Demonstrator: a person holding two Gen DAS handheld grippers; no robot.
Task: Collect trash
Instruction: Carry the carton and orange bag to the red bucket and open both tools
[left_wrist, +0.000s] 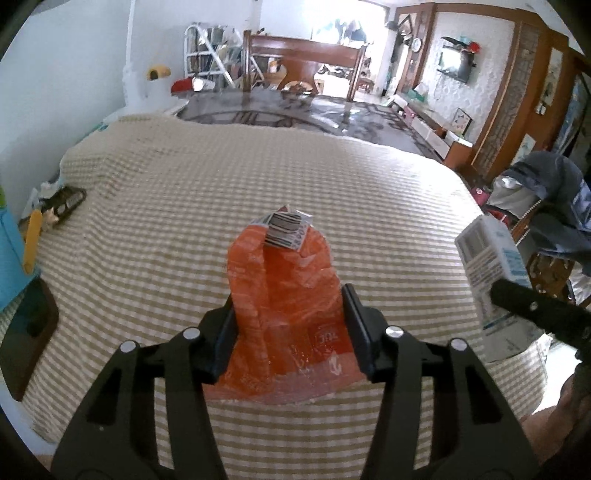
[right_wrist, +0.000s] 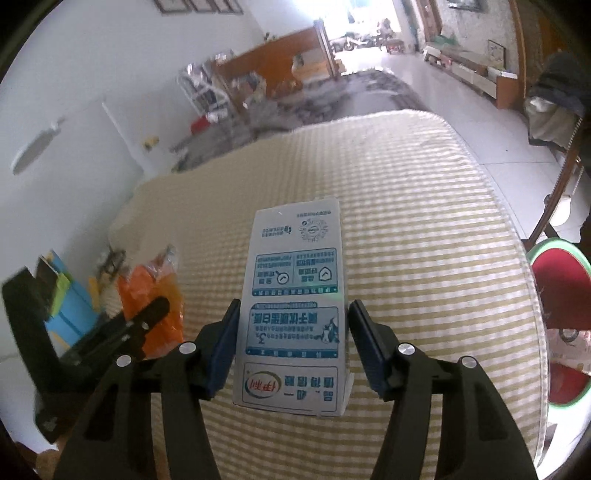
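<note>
My left tongs (left_wrist: 288, 317) are clamped on a crinkled orange plastic wrapper (left_wrist: 284, 295) above the beige checked bed (left_wrist: 221, 173); at 3 o'clock my right tongs (right_wrist: 293, 332) pinch a white-and-blue milk carton (right_wrist: 295, 295) over that bed

One orange plastic wrapper (left_wrist: 284, 295) and one white milk carton (right_wrist: 295, 314) are in view. One red basin (right_wrist: 557, 295) stands beside one bed (left_wrist: 258, 166).

upside-down chinese print and red logo on milk carton (right_wrist: 295, 306), barcode label (left_wrist: 283, 230) on orange wrapper (left_wrist: 284, 306)
</note>
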